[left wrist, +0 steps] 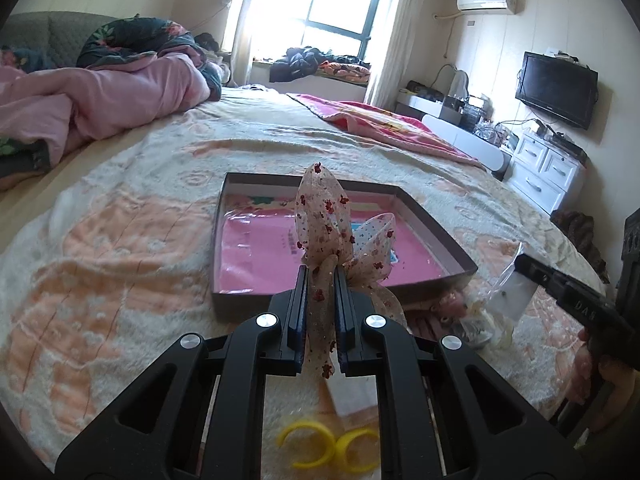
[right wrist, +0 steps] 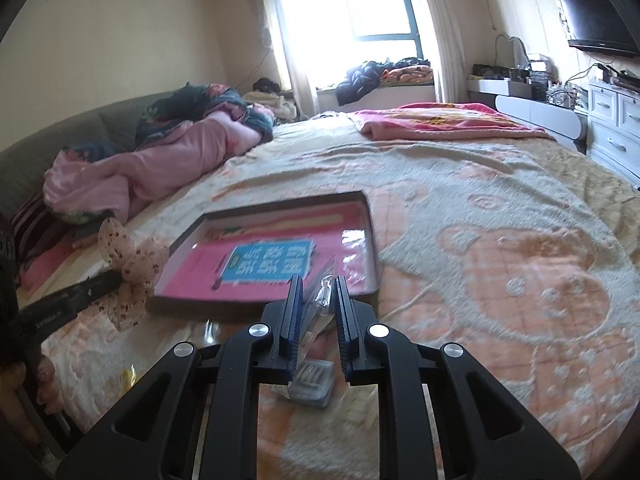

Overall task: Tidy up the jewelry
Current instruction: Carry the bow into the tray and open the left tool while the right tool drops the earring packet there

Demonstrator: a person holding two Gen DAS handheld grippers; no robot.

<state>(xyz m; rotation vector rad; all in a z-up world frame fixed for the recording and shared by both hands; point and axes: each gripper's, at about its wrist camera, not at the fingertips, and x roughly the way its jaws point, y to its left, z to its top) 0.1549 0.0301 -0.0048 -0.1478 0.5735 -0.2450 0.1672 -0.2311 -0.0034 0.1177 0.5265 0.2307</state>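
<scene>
Bow [left wrist: 332, 240] of floral mesh is pinched in the left gripper [left wrist: 320, 280], just before the pink-lined box [left wrist: 432, 220] on the bed; the right gripper [right wrist: 316, 292] clamps a clear plastic bag [right wrist: 320, 300].

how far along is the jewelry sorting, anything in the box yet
Nothing looks sorted into the box yet; only its pink printed liner shows. In hand: the left gripper is shut on the floral mesh bow, held at the box's near edge, and the right gripper holds a clear plastic bag. Left on the bedspread: two yellow rings and a small clear case.
</scene>
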